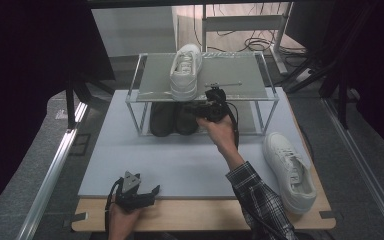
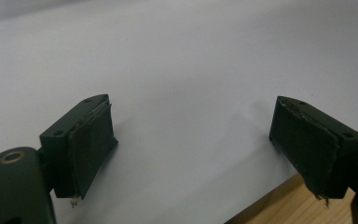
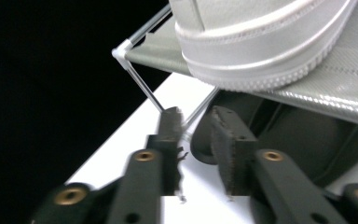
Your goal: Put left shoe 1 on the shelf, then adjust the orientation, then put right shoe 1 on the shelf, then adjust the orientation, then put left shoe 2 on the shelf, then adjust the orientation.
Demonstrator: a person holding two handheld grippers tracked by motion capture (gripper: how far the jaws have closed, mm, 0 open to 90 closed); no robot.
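One white sneaker [image 1: 185,75] set on shoe rack [image 1: 240,75] top shelf; my right gripper [image 1: 215,97] just beside it, jaws part-spread, empty. Second white sneaker [image 1: 290,170] near right on table. Next: fetch it. Left gripper [image 1: 132,192] near, spread wide, idle.

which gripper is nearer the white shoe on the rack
Right. The right gripper is just beside the white shoe at the rack's front edge; the left gripper is far off at the table's near edge.
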